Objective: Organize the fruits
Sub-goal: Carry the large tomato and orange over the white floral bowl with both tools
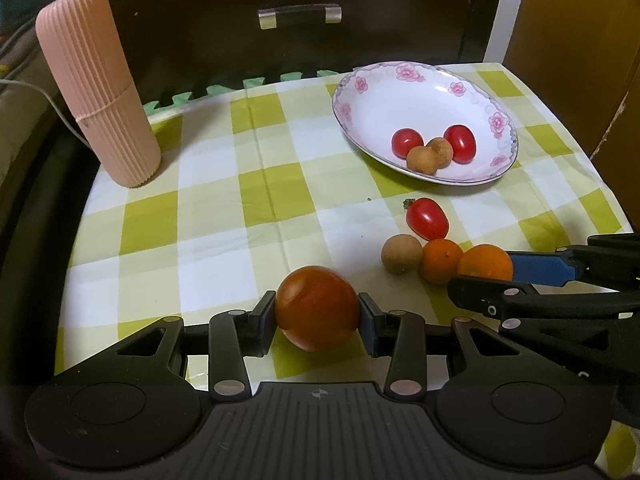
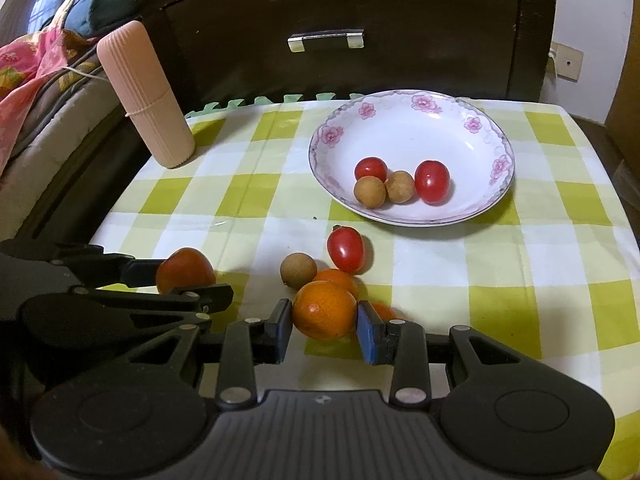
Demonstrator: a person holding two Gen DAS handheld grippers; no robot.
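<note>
Between the fingers of the left gripper (image 1: pixel 318 318) sat a large tomato (image 1: pixel 316 307), pads pressed on both flanks, evidently gripped for carrying. The right gripper (image 2: pixel 325 326) likewise clamped an orange (image 2: pixel 324 311) at its widest part. Ahead of both grippers, farther back, lay the floral plate (image 2: pixel 480 120), already holding 2 cherry tomatoes and 2 longans, probably the collecting point. Just beyond the right fingertips, 1 cherry tomato (image 2: pixel 346 249), 1 longan (image 2: pixel 298 270) and another orange (image 2: pixel 338 279) waited on the checked cloth (image 2: pixel 500 264).

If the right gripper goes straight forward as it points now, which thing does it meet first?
The right gripper already has an orange between its fingers. Straight ahead, the second orange comes first, seemingly touching it. The cherry tomato lies beyond; depth is uncertain.
</note>
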